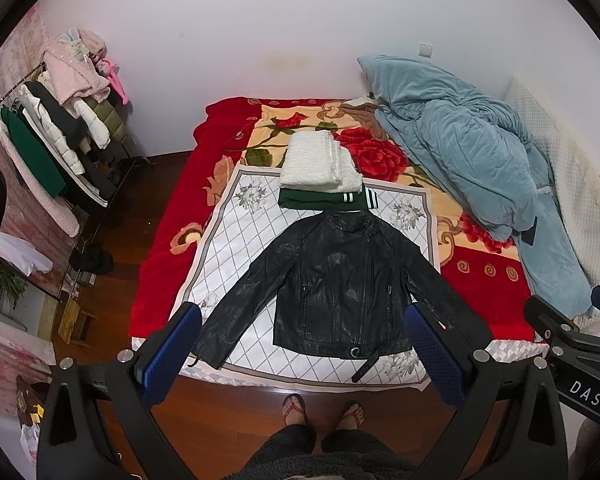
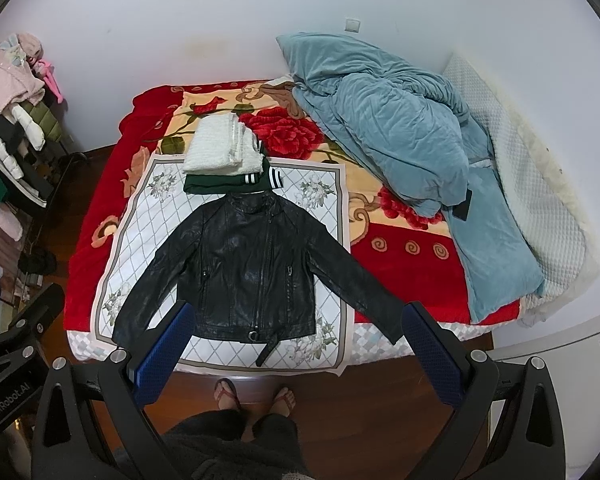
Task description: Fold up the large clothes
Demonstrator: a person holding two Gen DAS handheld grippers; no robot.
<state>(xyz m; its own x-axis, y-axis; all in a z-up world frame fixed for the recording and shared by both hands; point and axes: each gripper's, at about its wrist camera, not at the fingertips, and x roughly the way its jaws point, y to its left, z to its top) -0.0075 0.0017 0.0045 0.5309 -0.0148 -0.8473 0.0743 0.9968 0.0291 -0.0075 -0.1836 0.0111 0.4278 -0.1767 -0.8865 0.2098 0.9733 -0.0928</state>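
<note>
Left wrist view: left hand-held gripper [image 1: 302,354] hangs with fingers apart, empty, above the jacket [image 1: 336,284] spread flat near the bed's [image 1: 160,248] foot edge. Right wrist view: right hand-held gripper [image 2: 298,354] likewise apart. Slick leather may slip from a shallow pinch, and the loose belt [image 2: 267,350] could snag.

The bed [image 1: 168,264] stands ahead of both grippers, covered by a red floral blanket [image 1: 488,276]. A white diamond-patterned cloth [image 1: 236,256] lies on the blanket directly ahead. A black leather jacket [image 1: 340,280] lies flat on this cloth, sleeves spread. Beyond the jacket sits a folded green garment [image 1: 312,199] with a folded white garment [image 1: 320,164] on top. A blue quilt [image 1: 472,152] is bunched ahead right.
</note>
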